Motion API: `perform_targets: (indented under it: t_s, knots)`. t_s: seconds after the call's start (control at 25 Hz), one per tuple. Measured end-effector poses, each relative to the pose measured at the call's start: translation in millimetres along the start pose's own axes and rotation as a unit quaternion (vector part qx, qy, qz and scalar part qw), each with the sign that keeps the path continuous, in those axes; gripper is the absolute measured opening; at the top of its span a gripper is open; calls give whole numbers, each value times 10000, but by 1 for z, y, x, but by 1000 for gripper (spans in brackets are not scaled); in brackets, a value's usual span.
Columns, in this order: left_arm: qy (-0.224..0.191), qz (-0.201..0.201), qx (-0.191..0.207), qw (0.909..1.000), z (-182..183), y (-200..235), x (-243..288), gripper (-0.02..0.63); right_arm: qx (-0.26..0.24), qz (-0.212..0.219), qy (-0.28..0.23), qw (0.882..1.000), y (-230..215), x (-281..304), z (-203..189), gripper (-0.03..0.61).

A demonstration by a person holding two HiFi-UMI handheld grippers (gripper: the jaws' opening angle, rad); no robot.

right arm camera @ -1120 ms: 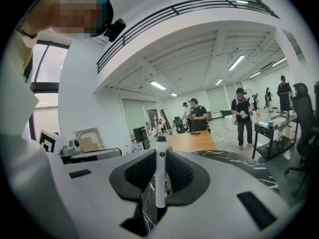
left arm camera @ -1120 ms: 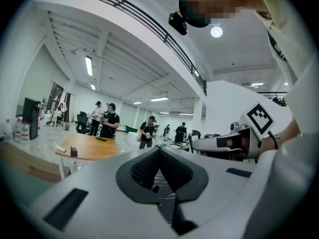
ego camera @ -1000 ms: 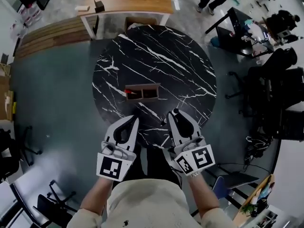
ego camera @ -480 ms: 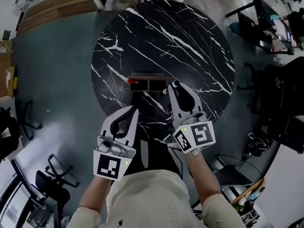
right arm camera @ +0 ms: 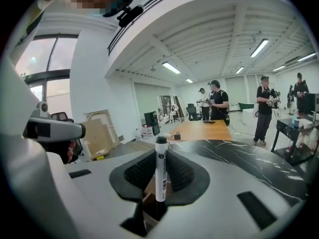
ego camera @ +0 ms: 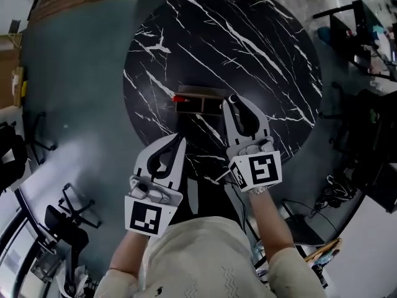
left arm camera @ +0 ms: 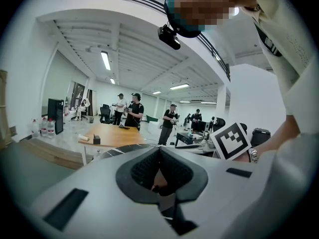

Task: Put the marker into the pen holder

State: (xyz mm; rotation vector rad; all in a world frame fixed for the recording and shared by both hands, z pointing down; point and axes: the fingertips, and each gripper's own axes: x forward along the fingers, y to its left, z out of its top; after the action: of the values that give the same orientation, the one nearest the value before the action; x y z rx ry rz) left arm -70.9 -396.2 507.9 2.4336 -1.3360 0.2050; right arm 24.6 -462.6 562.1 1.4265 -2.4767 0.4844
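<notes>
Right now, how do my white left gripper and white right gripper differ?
The right gripper is shut on a white, black-capped marker; the left gripper is shut on nothing. The right gripper reaches the brown pen holder on the black marble table; the left gripper hangs back at its near edge. Both carry square-marker cubes.

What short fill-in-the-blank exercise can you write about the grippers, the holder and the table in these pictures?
1. The right gripper has its jaws shut on a ____.
2. The left gripper has its jaws shut and holds ____.
3. The holder has ____ compartments.
4. The black table under the holder is ____ in shape.

Missing words: marker; nothing; two; round.
</notes>
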Motion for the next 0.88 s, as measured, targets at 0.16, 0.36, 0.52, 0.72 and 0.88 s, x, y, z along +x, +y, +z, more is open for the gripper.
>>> perform_targets:
  t_s: [0.16, 0.36, 0.52, 0.72, 0.88]
  knots:
    - [81, 93, -36, 9999, -7, 4, -2, 11, -107, 86, 207, 9997, 3, 6, -10, 78]
    - [23, 243, -71, 9997, -5, 12, -5, 11, -135, 181, 292, 9993, 5, 6, -14, 78]
    - [-5, 232, -34, 9997, -1, 11, -6, 11, -59, 211, 253, 9994, 5, 2, -12, 80]
    - [-37, 245, -5, 9997, 3, 7, -11, 11, 13, 147, 78, 9999, 9, -12, 6, 79]
    - [-166, 230, 19, 9996, 17, 0, -18, 11, 62, 253, -87, 9996, 22, -37, 30, 54]
